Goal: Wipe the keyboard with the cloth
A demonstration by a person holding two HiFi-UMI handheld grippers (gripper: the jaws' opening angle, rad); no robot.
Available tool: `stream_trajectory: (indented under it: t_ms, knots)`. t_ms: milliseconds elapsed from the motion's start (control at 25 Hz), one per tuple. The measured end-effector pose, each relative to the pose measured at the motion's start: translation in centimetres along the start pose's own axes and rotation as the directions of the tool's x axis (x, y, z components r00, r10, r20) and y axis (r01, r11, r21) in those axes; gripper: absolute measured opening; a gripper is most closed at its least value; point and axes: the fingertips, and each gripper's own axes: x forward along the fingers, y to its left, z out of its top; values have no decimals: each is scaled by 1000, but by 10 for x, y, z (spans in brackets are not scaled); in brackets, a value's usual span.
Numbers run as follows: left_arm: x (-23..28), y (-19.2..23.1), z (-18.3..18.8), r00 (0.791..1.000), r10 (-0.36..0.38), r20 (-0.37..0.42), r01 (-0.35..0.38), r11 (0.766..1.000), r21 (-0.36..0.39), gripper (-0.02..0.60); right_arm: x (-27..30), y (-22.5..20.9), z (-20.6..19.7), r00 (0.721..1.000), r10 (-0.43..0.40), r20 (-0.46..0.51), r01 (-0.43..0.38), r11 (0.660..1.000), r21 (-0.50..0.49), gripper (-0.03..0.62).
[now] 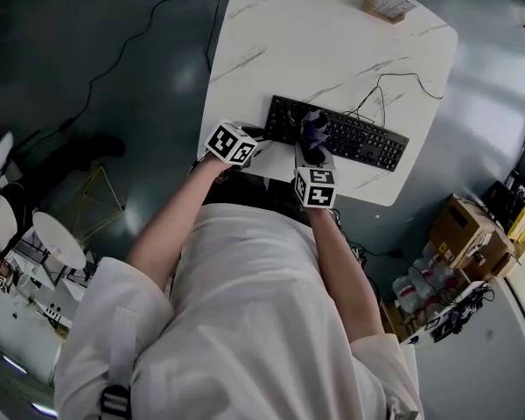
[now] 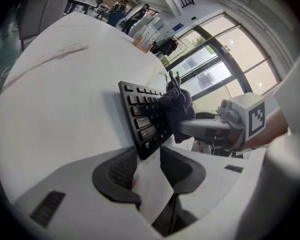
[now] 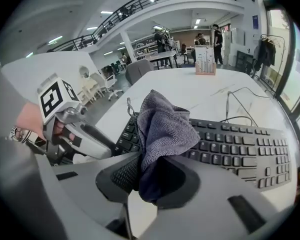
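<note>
A black keyboard point(image 1: 360, 141) lies near the front edge of the white marble table point(image 1: 315, 33). My right gripper point(image 1: 311, 153) is shut on a bunched grey-purple cloth point(image 1: 313, 128), which rests on the keyboard's left half. In the right gripper view the cloth point(image 3: 165, 124) rises from between the pads, over the keys point(image 3: 240, 146). My left gripper point(image 1: 259, 137) sits at the keyboard's left end. In the left gripper view its jaws stand open around bare table, with the keyboard's corner point(image 2: 144, 143) just at their tips. The cloth point(image 2: 178, 106) and the right gripper point(image 2: 184, 129) show beyond.
The keyboard's cable point(image 1: 394, 81) loops across the table behind it. A small box point(image 1: 388, 5) stands at the far edge. The table's front edge point(image 1: 367, 198) is close to both grippers. Cardboard boxes point(image 1: 472, 234) stand on the floor at the right.
</note>
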Motion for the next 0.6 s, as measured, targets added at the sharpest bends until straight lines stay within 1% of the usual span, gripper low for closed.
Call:
stream_trajectory:
  t_ms: [240, 480, 600]
  knots:
    - [1, -1, -5, 999, -32, 4, 32, 999, -5, 137, 16, 33, 8, 997, 75, 19, -74, 997, -25, 98]
    - [-10, 3, -17, 999, -37, -4, 37, 999, 4, 137, 20, 41, 11, 995, 94, 24, -94, 995, -14, 98]
    - [-18, 8, -23, 999, -33, -12, 33, 999, 8, 137, 22, 51, 13, 993, 113, 19, -112, 993, -33, 98]
